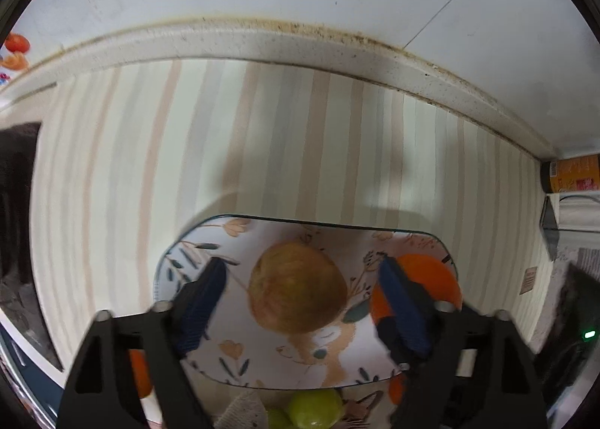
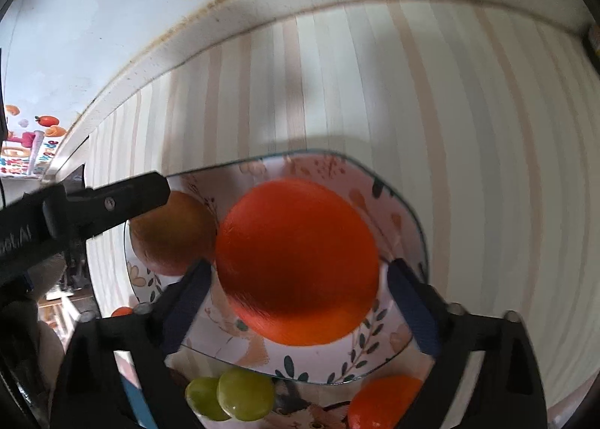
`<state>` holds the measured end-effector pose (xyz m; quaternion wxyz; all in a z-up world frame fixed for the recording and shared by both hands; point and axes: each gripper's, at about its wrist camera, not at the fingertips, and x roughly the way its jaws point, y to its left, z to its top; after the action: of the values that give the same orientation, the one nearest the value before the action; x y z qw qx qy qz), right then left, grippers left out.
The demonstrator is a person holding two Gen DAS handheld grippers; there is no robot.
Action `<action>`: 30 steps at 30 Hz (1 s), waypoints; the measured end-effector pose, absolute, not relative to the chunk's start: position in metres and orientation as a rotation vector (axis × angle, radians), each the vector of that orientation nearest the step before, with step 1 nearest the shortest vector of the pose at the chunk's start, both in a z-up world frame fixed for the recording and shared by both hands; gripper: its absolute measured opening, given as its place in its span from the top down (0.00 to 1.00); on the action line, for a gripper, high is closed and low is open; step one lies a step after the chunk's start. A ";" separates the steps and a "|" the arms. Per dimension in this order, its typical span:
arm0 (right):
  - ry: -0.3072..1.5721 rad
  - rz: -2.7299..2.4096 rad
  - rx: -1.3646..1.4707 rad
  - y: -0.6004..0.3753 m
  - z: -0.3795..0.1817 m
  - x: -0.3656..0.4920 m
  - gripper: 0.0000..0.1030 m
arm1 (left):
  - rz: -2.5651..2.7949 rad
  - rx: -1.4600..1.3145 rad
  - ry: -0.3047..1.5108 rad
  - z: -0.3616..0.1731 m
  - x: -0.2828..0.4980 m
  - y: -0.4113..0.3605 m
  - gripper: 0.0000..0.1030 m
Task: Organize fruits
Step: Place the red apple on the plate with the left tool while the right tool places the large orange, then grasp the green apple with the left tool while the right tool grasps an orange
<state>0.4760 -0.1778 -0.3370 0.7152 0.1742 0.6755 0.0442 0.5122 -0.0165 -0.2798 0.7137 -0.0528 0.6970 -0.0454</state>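
Observation:
A patterned plate (image 1: 210, 241) (image 2: 397, 200) sits on the striped cloth. A brown round fruit (image 1: 298, 288) (image 2: 170, 234) lies on it between the open fingers of my left gripper (image 1: 303, 279), not touched by either pad. A large orange (image 2: 298, 260) (image 1: 427, 275) lies on the same plate between the open fingers of my right gripper (image 2: 298, 271); contact with the pads is unclear. The left gripper's finger (image 2: 112, 200) shows in the right wrist view over the brown fruit.
A second patterned plate (image 2: 300, 402) near me holds two green fruits (image 2: 232, 395) (image 1: 315, 408) and a small orange (image 2: 386, 402). Another small orange (image 1: 140, 372) lies at lower left. An orange-labelled jar (image 1: 570, 176) stands at the right. The counter's back ledge (image 1: 262, 42) runs along the wall.

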 end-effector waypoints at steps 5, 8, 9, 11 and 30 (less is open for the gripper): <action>1.463 0.054 0.287 -0.176 -0.307 0.466 0.05 | -0.077 -0.086 1.486 -0.261 0.488 -0.005 0.17; 1.447 0.029 0.258 -0.178 -0.292 0.452 0.05 | -0.021 -0.031 1.453 -0.249 0.463 0.004 0.17; 1.443 0.020 0.246 -0.178 -0.288 0.447 0.05 | -0.015 -0.016 1.434 -0.243 0.451 0.007 0.17; 1.425 0.002 0.236 -0.178 -0.278 0.434 0.05 | -0.005 0.001 1.414 -0.237 0.434 0.012 0.17; 1.198 0.008 0.148 -0.161 -0.159 0.297 0.05 | -0.021 -0.006 1.204 -0.148 0.299 0.026 0.17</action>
<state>0.2975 -0.1611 -0.1586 0.8234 0.0696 0.5632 0.0037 0.2991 0.0262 -0.1480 0.8241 -0.0027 0.5663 -0.0100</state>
